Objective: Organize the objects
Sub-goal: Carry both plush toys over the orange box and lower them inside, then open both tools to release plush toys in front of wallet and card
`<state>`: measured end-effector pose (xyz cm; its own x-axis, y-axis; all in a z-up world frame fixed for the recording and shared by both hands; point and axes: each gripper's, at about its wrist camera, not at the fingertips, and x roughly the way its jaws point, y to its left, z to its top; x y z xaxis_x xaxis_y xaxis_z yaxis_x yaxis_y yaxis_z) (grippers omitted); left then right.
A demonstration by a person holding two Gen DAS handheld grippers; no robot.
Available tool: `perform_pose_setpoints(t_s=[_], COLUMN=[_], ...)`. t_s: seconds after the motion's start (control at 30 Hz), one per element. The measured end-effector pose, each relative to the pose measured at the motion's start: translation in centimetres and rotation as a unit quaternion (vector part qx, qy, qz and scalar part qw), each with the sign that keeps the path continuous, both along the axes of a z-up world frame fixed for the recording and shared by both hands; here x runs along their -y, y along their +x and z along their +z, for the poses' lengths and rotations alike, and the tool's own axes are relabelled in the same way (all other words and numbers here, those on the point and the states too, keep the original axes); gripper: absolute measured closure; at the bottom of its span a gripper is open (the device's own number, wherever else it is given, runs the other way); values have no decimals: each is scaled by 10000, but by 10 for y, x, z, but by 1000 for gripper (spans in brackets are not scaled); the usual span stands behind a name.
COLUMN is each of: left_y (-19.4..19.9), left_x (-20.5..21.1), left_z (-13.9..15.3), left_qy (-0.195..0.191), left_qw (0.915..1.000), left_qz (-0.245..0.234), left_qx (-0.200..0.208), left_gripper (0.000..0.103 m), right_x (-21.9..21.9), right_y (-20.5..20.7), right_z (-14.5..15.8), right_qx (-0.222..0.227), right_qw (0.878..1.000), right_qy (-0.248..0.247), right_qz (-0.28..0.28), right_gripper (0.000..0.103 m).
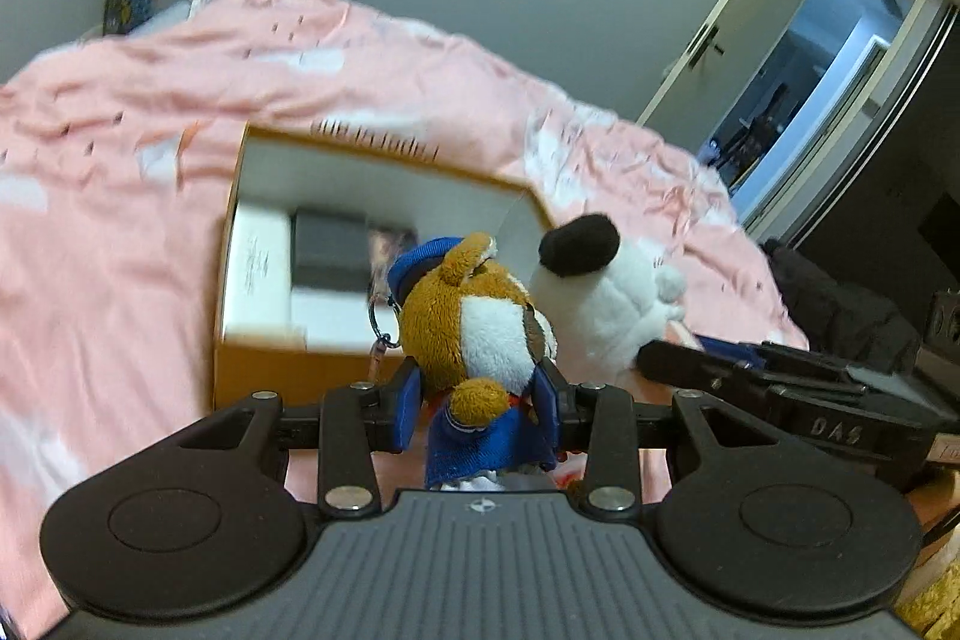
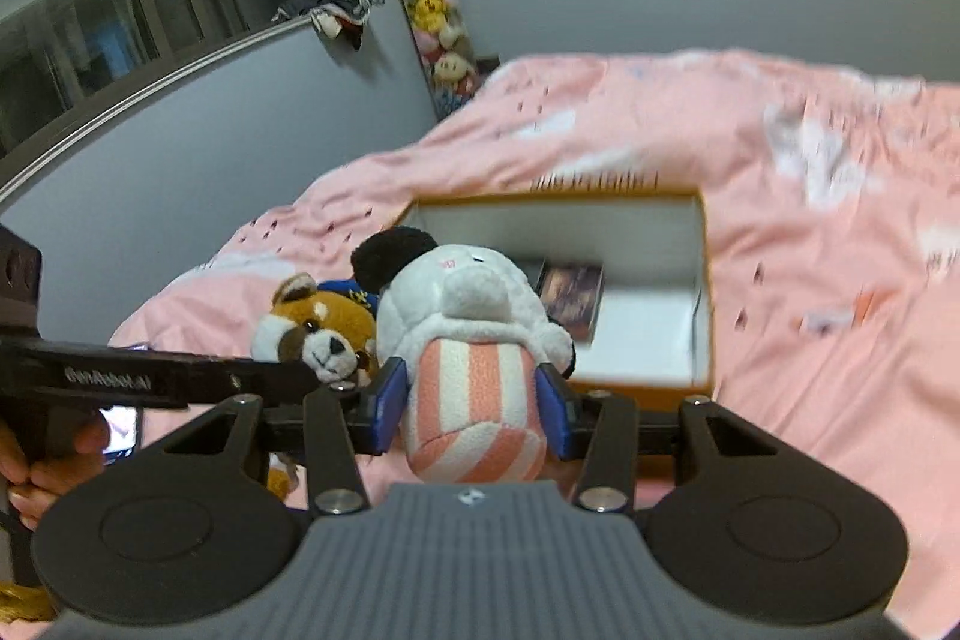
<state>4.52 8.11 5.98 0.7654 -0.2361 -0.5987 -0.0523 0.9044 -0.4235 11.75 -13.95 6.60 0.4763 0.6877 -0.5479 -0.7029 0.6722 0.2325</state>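
Observation:
My left gripper (image 1: 477, 409) is shut on a brown-and-white plush fox in a blue cap and cape (image 1: 474, 316), held above the bed in front of an open orange box (image 1: 288, 370). My right gripper (image 2: 474, 409) is shut on a white plush with black ears and pink-striped body (image 2: 468, 334), just right of the fox (image 2: 318, 325). The white plush shows in the left wrist view (image 1: 600, 298) too. The box (image 2: 705, 250) has white inner walls and holds a dark card pack (image 2: 570, 298), a grey box (image 1: 330, 250) and a white booklet (image 1: 258, 268).
The box lies on a bed with a wrinkled pink cover (image 1: 108, 220). A tall hanging holder of plush toys (image 2: 435, 16) stands by the grey wall. A window with clothes on its sill (image 2: 333, 4) is at the left; an open doorway (image 1: 804, 82) at the right.

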Motion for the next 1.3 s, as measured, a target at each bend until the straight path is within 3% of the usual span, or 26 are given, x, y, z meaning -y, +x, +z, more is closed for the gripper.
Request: perform_pose_setpoints(t_s=[0.1,0.27,0.4,0.6,0.87,1.03,1.3], left_y=[20,58,94,129,145,141,144], left_x=[-1,-7,-10,-25,-46,-47,-52], left_z=[13,14,0,-32,-68,-81,-98], left_qy=[96,-71,-191,-297,-568,-529,-461], left_qw=[9998,9997,9996,9986,9936,9898,9836], left_qz=[35,169,224,283,278,193,160], left_qx=[163,170,31,-342,-931,-1307,-1734], left_gripper=[59,59,59,59,59,59,59], right_x=[-3,-17,-43,-71,-93,-97,-109], right_y=[17,53,76,111,125,121,118], right_z=[8,7,-4,-27,-56,-71,-90], right_qx=[184,367,698,600,-119,-542,-744], right_qw=[9996,9968,9904,9865,9855,9837,9786], right_qy=[-143,-569,-1101,-1477,-1683,-1715,-1915], right_qz=[-182,-435,-468,-374,-161,-56,110], right_gripper=[55,55,55,55,55,54,54])
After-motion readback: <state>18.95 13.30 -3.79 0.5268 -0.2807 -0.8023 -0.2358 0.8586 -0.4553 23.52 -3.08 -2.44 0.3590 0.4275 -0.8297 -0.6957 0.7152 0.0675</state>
